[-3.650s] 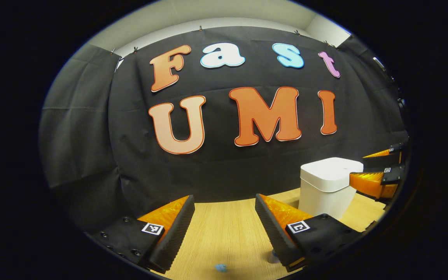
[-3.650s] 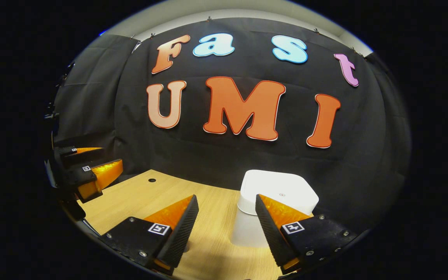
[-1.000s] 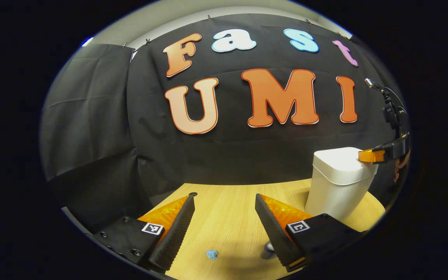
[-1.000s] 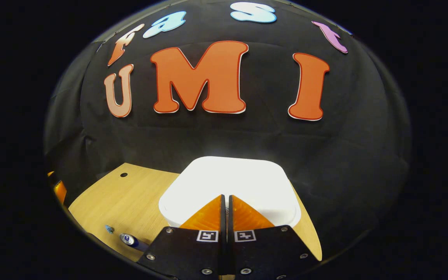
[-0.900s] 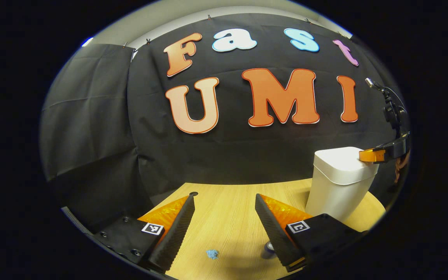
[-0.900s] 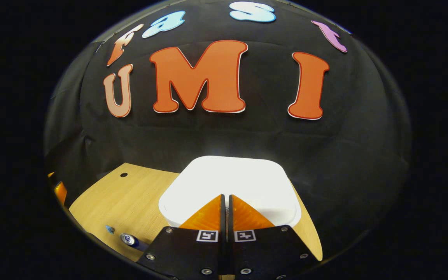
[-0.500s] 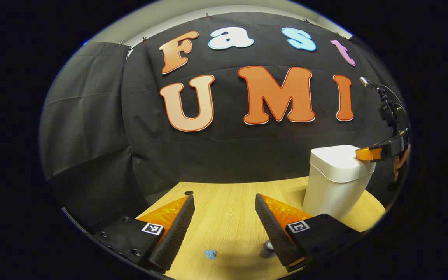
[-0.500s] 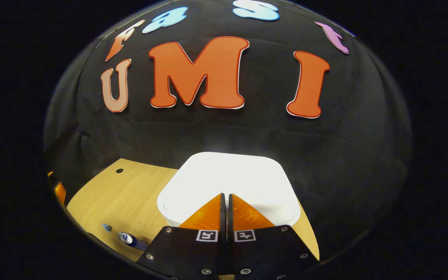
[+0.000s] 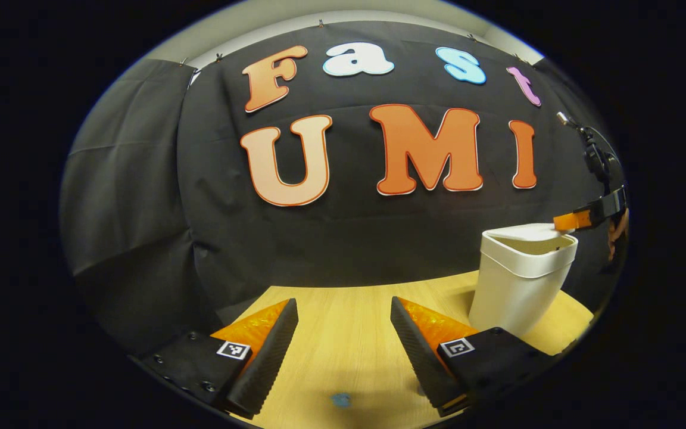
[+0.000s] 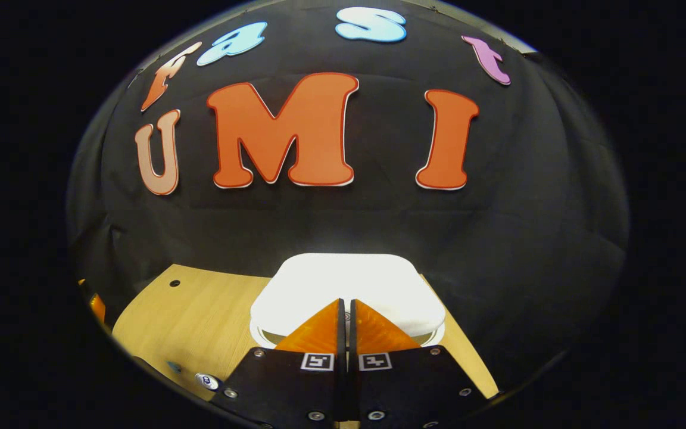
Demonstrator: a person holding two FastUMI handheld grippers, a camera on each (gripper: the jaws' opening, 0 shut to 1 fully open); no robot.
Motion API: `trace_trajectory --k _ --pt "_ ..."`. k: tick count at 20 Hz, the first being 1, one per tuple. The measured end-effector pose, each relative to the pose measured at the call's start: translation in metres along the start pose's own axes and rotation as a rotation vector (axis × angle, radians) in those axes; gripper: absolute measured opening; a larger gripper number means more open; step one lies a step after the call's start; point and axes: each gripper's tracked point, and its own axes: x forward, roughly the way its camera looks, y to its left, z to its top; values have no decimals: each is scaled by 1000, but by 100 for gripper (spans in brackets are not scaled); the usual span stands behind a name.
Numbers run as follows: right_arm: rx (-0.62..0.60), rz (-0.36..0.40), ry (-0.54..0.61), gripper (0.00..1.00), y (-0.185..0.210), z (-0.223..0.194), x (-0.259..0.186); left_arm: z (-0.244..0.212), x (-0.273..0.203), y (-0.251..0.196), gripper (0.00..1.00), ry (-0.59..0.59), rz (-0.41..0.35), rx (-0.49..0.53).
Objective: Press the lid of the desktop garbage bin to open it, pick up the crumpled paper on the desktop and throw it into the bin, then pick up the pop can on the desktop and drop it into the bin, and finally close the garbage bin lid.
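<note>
white bin [image 9: 518, 280] lid [image 10: 349, 292] ajar under right tool [image 10: 345, 305], crumpled paper [image 9: 339, 399] near

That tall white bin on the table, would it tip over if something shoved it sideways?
Possibly. The bin stands tall on a narrower base, so a high sideways shove might tip it. It looks like thin plastic, likely light. The lid is lifting, and the right tool hovers at its near edge.

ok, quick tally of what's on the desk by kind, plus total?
Garbage bin: 1
Crumpled paper: 1
Pop can: 1
Total: 3
</note>
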Motion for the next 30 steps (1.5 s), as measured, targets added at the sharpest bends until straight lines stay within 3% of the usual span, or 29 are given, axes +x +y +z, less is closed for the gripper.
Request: trace_trajectory --k 6,12,26,30 --pt "0 -36 -44 1 10 14 -18 -1 8 13 100 -4 -46 7" --pt "-8 -5 -63 1 32 11 -30 -11 12 19 100 11 -74 -6" --pt "-28 107 90 3 79 -57 -50 -87 17 -2 100 245 -142 5" --pt "-30 150 134 3 98 -81 -56 -120 12 -20 100 359 -204 -1"
